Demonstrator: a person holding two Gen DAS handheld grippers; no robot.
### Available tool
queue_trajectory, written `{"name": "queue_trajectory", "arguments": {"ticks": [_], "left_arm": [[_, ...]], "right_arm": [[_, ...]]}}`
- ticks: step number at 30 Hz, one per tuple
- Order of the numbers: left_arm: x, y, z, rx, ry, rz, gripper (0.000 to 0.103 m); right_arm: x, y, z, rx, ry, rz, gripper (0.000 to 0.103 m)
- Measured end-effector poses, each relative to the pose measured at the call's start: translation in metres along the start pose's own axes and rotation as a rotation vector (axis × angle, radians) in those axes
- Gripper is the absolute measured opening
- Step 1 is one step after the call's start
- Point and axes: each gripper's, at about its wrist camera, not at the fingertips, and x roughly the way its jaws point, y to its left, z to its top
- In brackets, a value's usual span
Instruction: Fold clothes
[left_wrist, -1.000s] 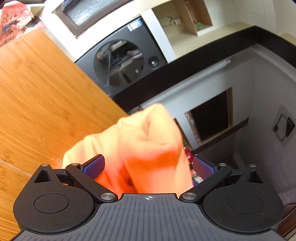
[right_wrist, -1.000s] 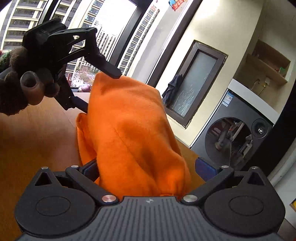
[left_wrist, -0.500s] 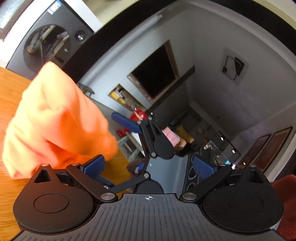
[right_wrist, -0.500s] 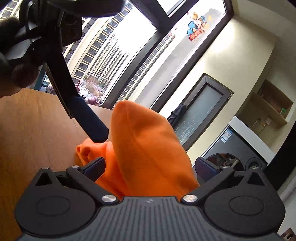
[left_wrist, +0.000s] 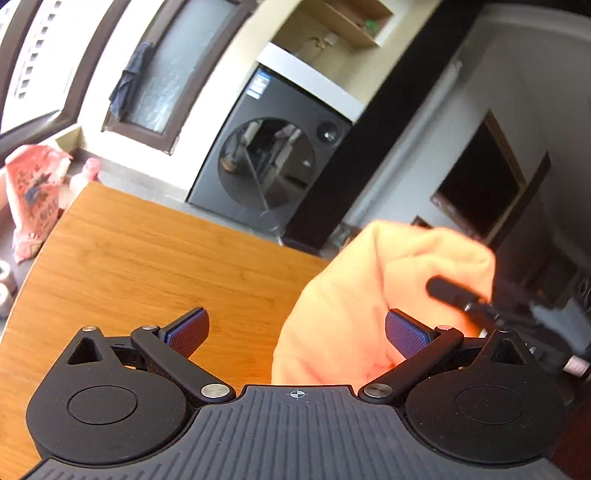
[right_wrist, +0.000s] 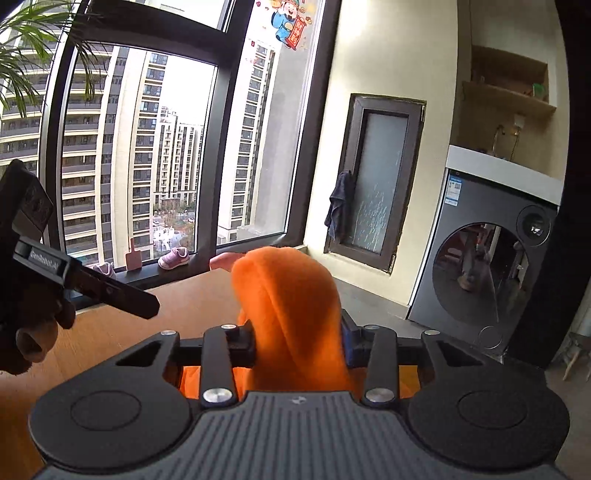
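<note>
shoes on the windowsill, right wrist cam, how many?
2: a pink shoe on the windowsill right of centre, and a paler one left of it, partly hidden behind the left gripper. More may be hidden.

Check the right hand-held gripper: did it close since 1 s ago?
Yes. The right hand-held gripper had its fingers spread either side of the orange cloth; now they are clamped on it. The washer sits further right in view.
</note>
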Motion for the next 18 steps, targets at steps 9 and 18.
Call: {"name": "queue_trajectory", "arguments": {"ticks": [9, 18], "left_arm": [[0.085, -0.01, 0.034, 0.007, 0.162, 0.174, 0.103], [0.021, 0.004, 0.063, -0.185, 0.038, -0.103, 0.103]], "right_arm": [[-0.009, 0.027, -0.026, -0.192, 0.014, 0.018, 0.036], [0.055, 0.135, -0.083, -0.824, -0.004, -0.077, 0.036]]}}
